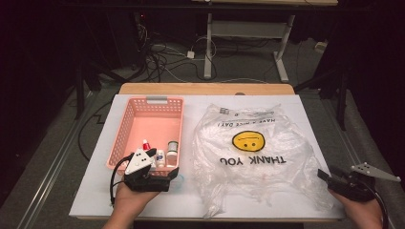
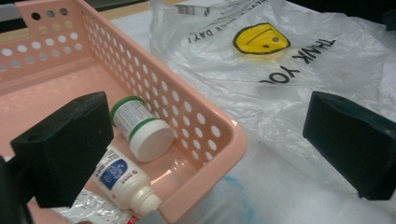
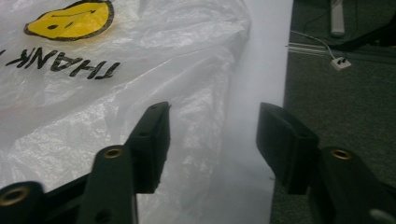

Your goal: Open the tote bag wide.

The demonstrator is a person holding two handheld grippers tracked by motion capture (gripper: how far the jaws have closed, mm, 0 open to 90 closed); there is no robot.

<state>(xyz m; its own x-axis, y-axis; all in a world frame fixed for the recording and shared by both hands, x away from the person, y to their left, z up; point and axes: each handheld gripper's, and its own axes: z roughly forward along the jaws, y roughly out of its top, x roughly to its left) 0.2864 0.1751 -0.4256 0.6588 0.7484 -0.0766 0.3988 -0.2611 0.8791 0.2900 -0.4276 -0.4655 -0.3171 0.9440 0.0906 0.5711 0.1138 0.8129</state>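
Observation:
A pink perforated basket (image 1: 125,128) stands left of a flat clear plastic bag (image 1: 248,157) printed with a yellow smiley and "THANK YOU". At the basket's near end lie a green-banded white bottle (image 2: 140,126), a blue-labelled white bottle (image 2: 123,179) and a crinkled tube (image 2: 93,210). My left gripper (image 2: 205,116) is open wide, its jaws straddling the basket's near right corner (image 2: 233,135). Low over the bag's right edge (image 3: 116,93), my right gripper (image 3: 212,135) stands open with its jaws partly apart; thin bag film lies beneath them, not pinched.
The white table sheet (image 1: 90,191) ends just right of the right gripper (image 1: 327,175), with dark floor beyond. A wooden strip (image 1: 205,88) runs along the table's far edge. Cables and desk legs (image 1: 208,47) lie on the floor behind.

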